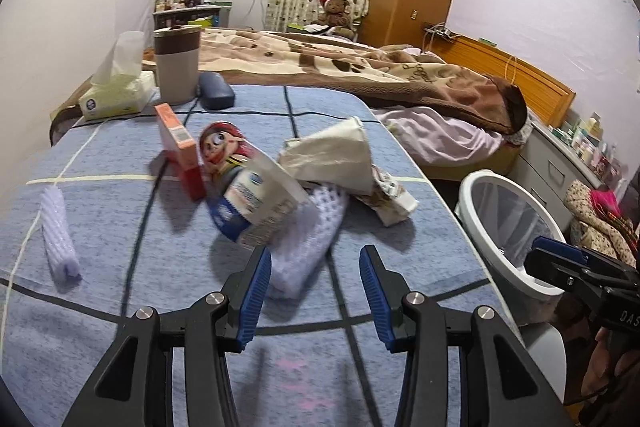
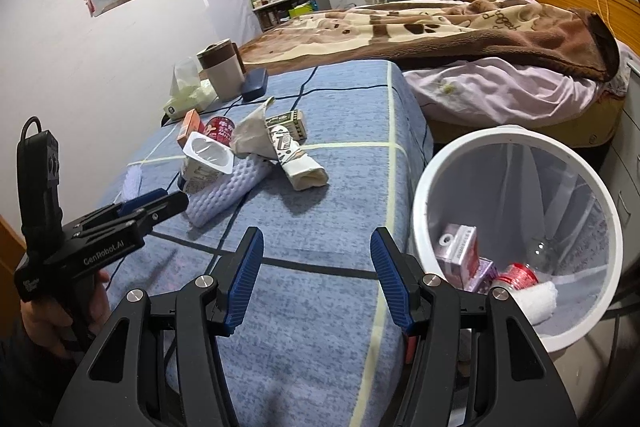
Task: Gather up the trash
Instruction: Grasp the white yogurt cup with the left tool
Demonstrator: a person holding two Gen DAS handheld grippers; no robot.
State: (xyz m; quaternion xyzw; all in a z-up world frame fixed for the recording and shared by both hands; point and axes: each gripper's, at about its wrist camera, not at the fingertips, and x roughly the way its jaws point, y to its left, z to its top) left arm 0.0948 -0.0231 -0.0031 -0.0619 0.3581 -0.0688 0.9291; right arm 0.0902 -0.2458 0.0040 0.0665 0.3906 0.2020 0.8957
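Left wrist view looked down along the left tool [image 1: 316, 293], angled toward the blue checked surface [image 1: 120, 211]; its blue pads stood apart with nothing between them, just short of the white foam sleeve [image 1: 304, 247] at the near end of the trash pile; the right tool [image 1: 560, 263] reached in from the right edge above the white bin [image 1: 476, 211], side-on, so I could not tell its state from there; a second foam sleeve [image 1: 60, 235] lay well apart on the left; the pile held an orange box [image 1: 178, 151], a cartoon-printed can [image 1: 220, 151], a yogurt cup [image 1: 260, 203], crumpled paper [image 1: 336, 155] and a rolled carton [image 1: 390, 199], some touching or overlapping; bare cloth lay open between the pile and the near edge; a mug [image 1: 177, 65], a tissue pack [image 1: 116, 95] and a dark case [image 1: 215, 91] stood at the far end.

Right wrist view showed the right tool [image 2: 317, 281] tilted down over the surface's near right corner [image 2: 320, 307], pads apart and empty; the bin [image 2: 432, 171] stood beside that edge, on the floor; only this view looked inside it, where pink cartons [image 2: 460, 251], a red can [image 2: 520, 277] and a white wad [image 2: 538, 301] lay; it also showed the hand [image 2: 60, 315] gripping the left tool [image 2: 160, 203], whose tips sat just beside the foam sleeve [image 2: 224, 191].
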